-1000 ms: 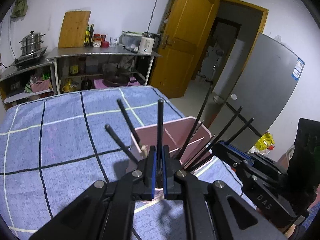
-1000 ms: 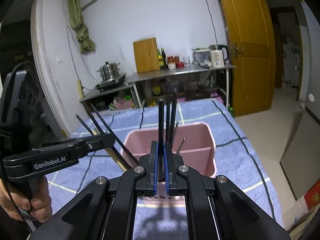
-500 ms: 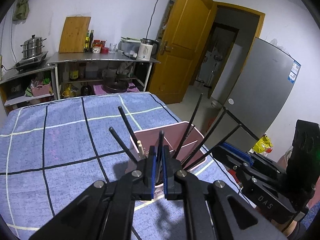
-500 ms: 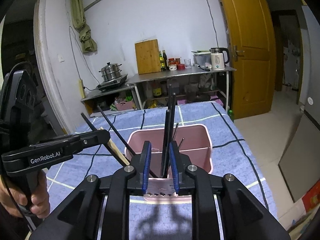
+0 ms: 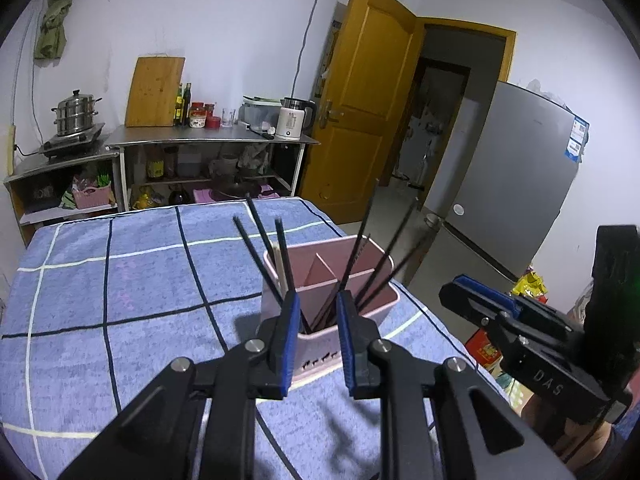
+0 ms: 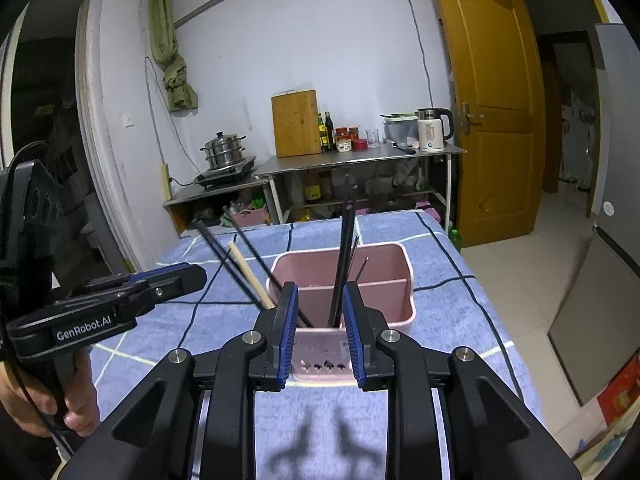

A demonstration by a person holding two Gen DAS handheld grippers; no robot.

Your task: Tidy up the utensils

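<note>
Both grippers hang over the near end of a pink caddy (image 5: pixel 348 344) that sits on a blue checked cloth (image 5: pixel 120 280). The left gripper (image 5: pixel 316 340) has its jaws spread wide with nothing between them; black chopsticks (image 5: pixel 260 256) and one pale wooden one (image 5: pixel 281 268) lean out of the caddy's left compartment just past its blue pads (image 5: pixel 290 332). The right gripper (image 6: pixel 320 328) is spread just as wide and also holds nothing. More black chopsticks (image 6: pixel 344 268) stand nearly upright in the compartment in front of it, rising through the gap between its fingers without touching either pad. A divider (image 6: pixel 360 282) splits the caddy, and thin sticks fan out to the right side in the left wrist view. Behind the table stands a steel shelf (image 6: pixel 360 160) with a kettle (image 6: pixel 432 128), a cutting board (image 6: pixel 295 123) and a steamer pot (image 6: pixel 223 152). A yellow door (image 6: pixel 488 120) stands open to the right.
</note>
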